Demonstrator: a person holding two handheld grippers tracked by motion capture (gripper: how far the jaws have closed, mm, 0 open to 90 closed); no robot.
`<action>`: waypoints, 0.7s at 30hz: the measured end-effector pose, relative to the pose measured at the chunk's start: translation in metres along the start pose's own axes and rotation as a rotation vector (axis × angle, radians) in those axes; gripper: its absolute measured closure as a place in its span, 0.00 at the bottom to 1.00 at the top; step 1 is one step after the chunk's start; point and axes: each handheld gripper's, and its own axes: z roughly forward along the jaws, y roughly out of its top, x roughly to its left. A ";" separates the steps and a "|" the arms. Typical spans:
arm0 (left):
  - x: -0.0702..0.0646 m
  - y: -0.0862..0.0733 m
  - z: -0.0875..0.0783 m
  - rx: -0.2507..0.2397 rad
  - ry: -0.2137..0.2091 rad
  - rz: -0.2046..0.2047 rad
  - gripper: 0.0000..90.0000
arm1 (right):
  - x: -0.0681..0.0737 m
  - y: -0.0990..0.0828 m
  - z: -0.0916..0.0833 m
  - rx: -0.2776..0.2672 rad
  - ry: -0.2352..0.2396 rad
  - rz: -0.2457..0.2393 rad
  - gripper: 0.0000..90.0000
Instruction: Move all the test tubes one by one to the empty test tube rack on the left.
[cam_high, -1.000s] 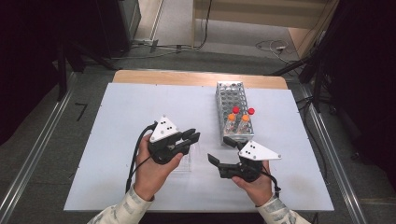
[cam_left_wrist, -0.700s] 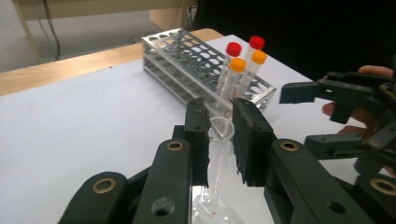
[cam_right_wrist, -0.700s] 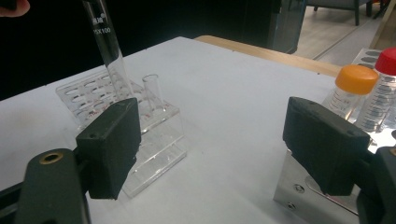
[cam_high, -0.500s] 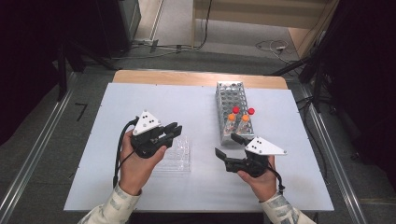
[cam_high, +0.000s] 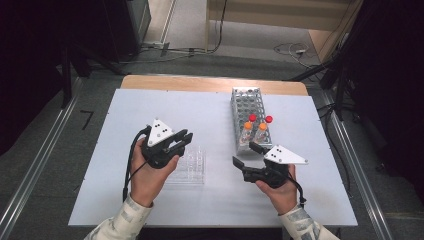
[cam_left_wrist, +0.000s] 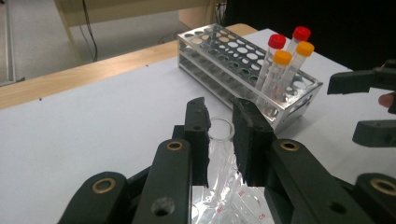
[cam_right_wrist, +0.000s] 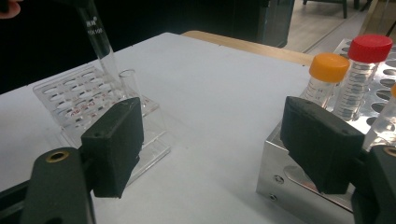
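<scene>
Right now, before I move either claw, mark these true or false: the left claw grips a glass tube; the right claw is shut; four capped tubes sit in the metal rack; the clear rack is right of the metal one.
1. The left claw grips a glass tube: true.
2. The right claw is shut: false, its jaws stand open with nothing between them.
3. Four capped tubes sit in the metal rack: true, two orange caps, two red.
4. The clear rack lies right of the metal rack: false, it lies to its left in the high view.
</scene>
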 end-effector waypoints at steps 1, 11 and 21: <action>-0.001 -0.001 0.001 0.002 -0.001 0.000 0.86 | 0.000 0.000 0.000 0.000 0.001 0.001 0.22; -0.008 -0.013 0.017 0.047 0.011 0.034 0.86 | 0.000 -0.001 0.000 0.004 -0.003 -0.005 0.23; -0.008 -0.022 0.024 0.077 0.012 0.028 0.85 | 0.000 -0.001 0.000 0.006 -0.004 -0.003 0.23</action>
